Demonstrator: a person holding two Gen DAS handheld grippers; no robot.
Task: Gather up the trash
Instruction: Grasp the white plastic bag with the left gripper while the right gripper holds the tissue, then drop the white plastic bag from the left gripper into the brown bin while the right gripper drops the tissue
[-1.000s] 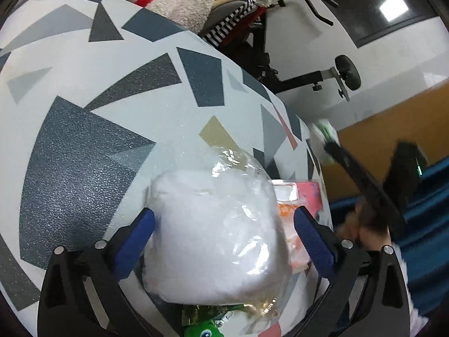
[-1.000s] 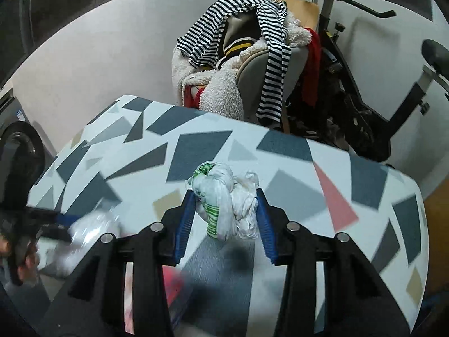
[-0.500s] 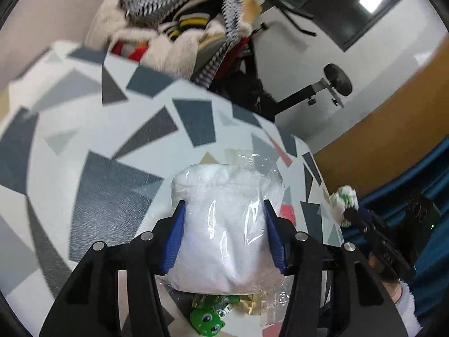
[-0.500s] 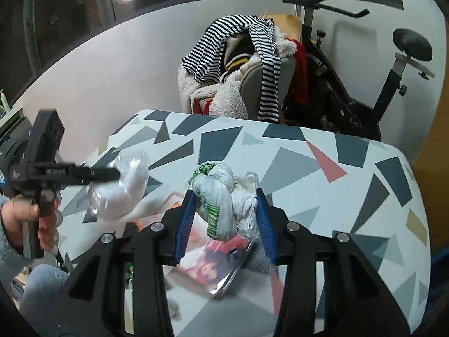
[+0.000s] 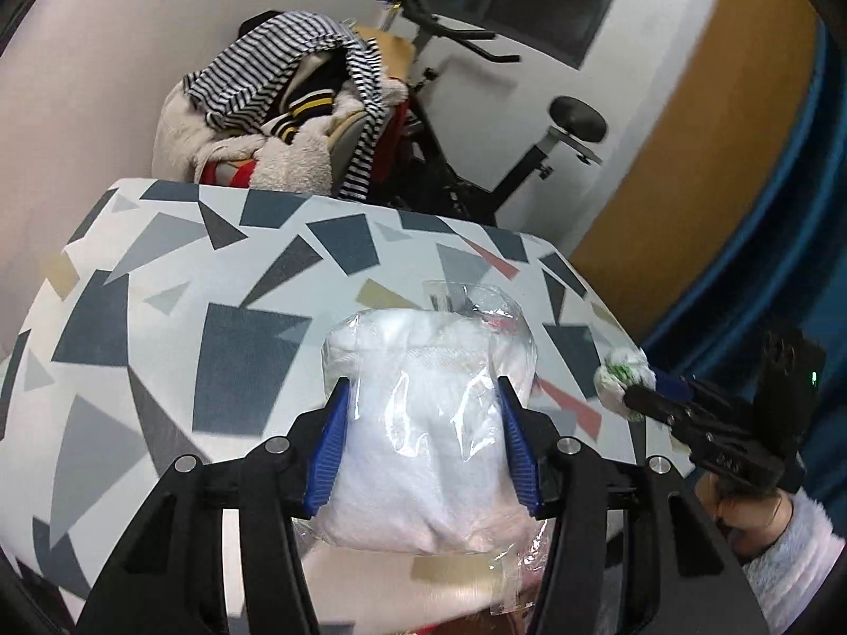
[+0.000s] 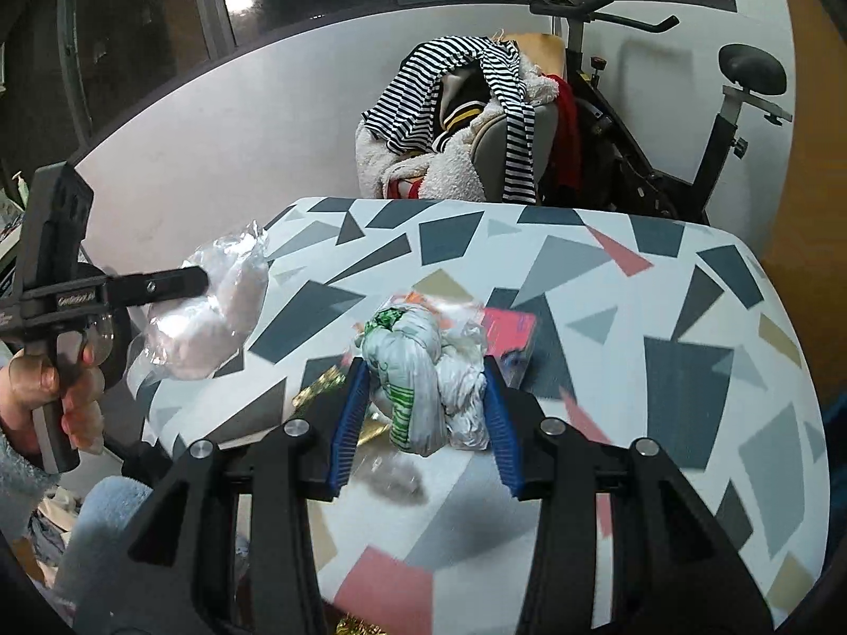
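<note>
Both jaws are pinching trash above the patterned table [image 6: 661, 317]: left gripper [image 5: 423, 447] squeezing a clear-wrapped white bundle [image 5: 423, 423], right gripper [image 6: 423, 418] clamping a knotted plastic bag [image 6: 423, 370], both hiding blurred wrappers [image 6: 508, 333] beneath.

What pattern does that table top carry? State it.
White table top scattered with grey, dark blue, red and tan angular shapes; clearest in the right wrist view.

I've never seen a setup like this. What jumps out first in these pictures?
Two handheld grippers each clutch trash above a table patterned with grey, blue and pink shards. The left gripper squeezes a clear bag of white stuffing between blue fingers; the right gripper pinches a knotted white plastic bag. Behind the table, a chair heaped with striped clothes stands beside an exercise bike.
</note>
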